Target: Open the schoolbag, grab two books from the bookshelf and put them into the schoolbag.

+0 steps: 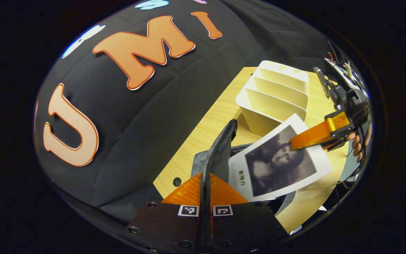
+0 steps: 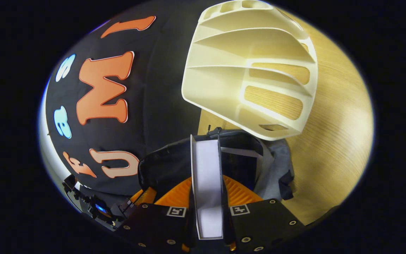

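We find the right gripper [image 2: 206, 197] with fingers clamped on a stiff, light book [image 1: 280, 160] above the open bag [image 2: 273, 169], the left gripper [image 1: 204, 187] pinching the bag's limp rim, best held near the zip, beside the shelf [image 2: 248, 67].

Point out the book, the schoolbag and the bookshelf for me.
book [image 1: 277, 162], left gripper view, middle of its cover.
schoolbag [image 1: 220, 144], left gripper view, raised edge of its opening.
bookshelf [image 2: 220, 81], right gripper view, a slanted divider.

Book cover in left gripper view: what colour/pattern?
White book cover with a dark greyish picture in the middle; clearest in the left gripper view.
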A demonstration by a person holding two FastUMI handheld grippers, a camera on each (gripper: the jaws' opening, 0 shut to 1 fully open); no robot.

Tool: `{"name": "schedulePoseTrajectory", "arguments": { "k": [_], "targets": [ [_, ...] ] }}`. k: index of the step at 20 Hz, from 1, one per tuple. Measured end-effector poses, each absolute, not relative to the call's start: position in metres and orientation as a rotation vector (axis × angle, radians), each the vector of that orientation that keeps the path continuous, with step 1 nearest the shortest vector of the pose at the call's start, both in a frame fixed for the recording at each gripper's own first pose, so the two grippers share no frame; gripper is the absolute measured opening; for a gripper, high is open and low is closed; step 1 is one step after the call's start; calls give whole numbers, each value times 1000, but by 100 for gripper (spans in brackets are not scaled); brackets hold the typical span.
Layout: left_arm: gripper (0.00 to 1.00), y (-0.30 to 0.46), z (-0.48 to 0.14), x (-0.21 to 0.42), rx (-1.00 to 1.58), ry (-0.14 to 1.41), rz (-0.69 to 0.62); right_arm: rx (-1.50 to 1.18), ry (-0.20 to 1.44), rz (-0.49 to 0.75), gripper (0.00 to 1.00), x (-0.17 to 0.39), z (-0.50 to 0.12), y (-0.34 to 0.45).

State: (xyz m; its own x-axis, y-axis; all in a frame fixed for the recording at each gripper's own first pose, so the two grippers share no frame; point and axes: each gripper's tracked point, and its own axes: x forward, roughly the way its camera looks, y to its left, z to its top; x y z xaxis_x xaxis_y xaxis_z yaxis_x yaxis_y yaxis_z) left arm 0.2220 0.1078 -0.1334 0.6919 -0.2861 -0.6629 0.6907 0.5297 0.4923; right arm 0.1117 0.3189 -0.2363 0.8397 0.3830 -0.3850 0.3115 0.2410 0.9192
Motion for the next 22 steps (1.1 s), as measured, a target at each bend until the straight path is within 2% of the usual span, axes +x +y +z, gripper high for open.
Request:
{"name": "schedulePoseTrajectory", "arguments": {
  "k": [7,11,14,15,16,17,20,21,22],
  "targets": [
    [1,95,-128,220,824,532,-651,1340,533,-33,30,158,-260,347],
    [1,98,-126,225,813,525,-643,1336,571,-64,31,179,-274,373],
    [1,100,-128,228,811,521,-632,1307,642,-113,35,165,-283,370],
    [1,100,-132,228,805,525,-635,1291,681,-140,53,161,-291,369],
    [1,100,-133,227,803,526,-638,1282,718,-156,47,157,-297,369],
    [1,100,-134,227,801,530,-634,1267,757,-169,55,152,-303,369],
    [1,104,-138,226,772,544,-624,1239,819,-197,61,140,-309,360],
    [1,104,-139,225,761,551,-621,1235,827,-197,54,138,-309,356],
    [1,104,-141,224,751,557,-619,1232,824,-199,76,138,-307,352]
  ]
}}
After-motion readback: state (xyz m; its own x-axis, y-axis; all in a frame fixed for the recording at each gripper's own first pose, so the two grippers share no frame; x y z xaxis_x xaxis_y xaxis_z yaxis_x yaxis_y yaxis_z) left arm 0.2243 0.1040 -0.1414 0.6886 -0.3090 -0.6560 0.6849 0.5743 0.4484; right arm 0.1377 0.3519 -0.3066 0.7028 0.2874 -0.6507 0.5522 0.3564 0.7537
